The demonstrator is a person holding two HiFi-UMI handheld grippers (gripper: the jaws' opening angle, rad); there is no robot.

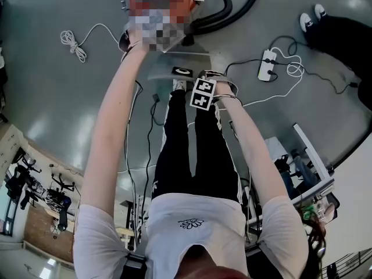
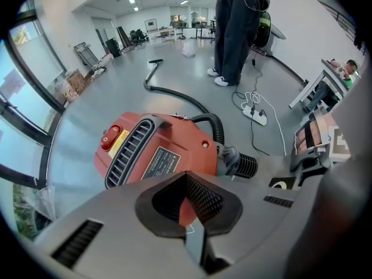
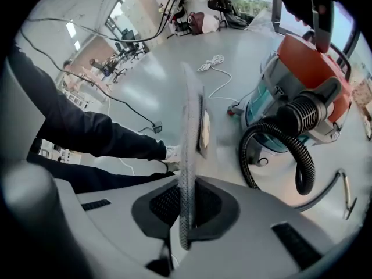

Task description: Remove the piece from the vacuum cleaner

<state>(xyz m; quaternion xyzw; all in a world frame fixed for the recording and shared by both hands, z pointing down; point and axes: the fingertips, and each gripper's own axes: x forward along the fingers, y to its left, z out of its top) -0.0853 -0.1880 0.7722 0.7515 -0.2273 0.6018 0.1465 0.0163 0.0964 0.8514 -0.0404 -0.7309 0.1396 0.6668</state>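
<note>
right gripper (image 3: 186,205) is clamped on the piece (image 3: 187,156), a thin flat grey panel seen edge-on in the right gripper view, with a white label on one face. the piece is off the vacuum cleaner (image 2: 168,150) and held in the air beside it, over the grey floor (image 1: 70,97) in front of the person's shoes. left gripper (image 2: 189,208) sits right at the vacuum's red top, near the red switch (image 2: 110,138) and vent grille. its jaws are slightly apart with only a narrow gap, body colour shows through it, and nothing is visibly clamped. the black corrugated hose (image 3: 273,150) is plugged into the vacuum's side and loops onto the floor. a white power strip (image 1: 268,64) lies off to the person's right. a second person (image 2: 235,28) stands farther back.
</note>
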